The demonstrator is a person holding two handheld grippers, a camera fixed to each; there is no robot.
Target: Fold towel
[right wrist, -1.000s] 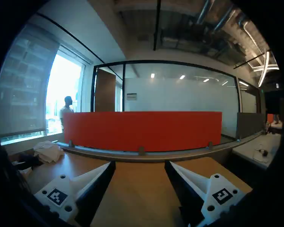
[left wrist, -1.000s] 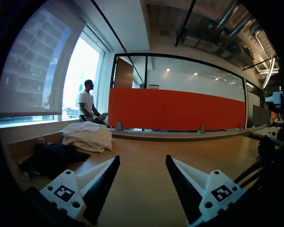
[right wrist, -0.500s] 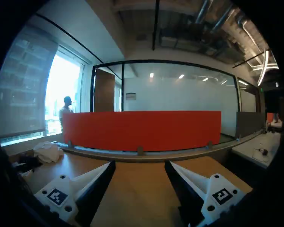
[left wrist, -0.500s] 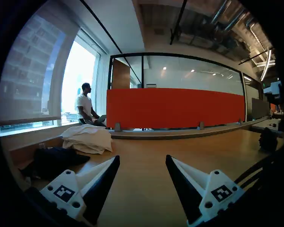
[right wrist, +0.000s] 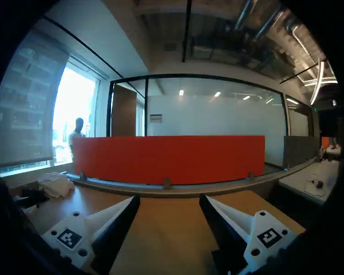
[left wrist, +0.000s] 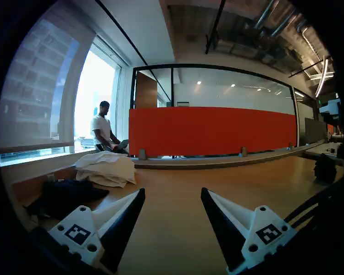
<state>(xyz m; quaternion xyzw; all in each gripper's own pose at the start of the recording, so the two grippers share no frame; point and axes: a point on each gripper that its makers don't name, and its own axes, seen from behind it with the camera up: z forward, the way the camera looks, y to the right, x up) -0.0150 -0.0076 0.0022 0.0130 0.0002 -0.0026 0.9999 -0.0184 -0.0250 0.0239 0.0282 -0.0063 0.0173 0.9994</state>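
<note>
Since the cream towel (left wrist: 107,168) lies in a rumpled heap at the far left of the wooden desk (left wrist: 181,238), close under the window and well apart from both tools, the fold has not begun. The step in hand looks like the approach. In the right gripper view the heap (right wrist: 56,184) sits small and far off to the left. The left gripper (left wrist: 172,190) has its fingers spread wide with nothing between them, hovering over bare wood. The right gripper (right wrist: 169,197) is likewise spread and empty. The next move, as I judge it, calls for carrying both toward the heap, the left being the nearer. They would then pinch a hem or corner so the cloth can be drawn out flat on open wood before any fold. The bunched layers may make a single edge hard to pick out. The towel rests loose on the desk, not in a basket or tray. Just in front of it lies a dark garment (left wrist: 64,195), which could be caught by mistake. Beyond stand an orange partition (left wrist: 213,130) and a person (left wrist: 101,130) by the window.
</note>
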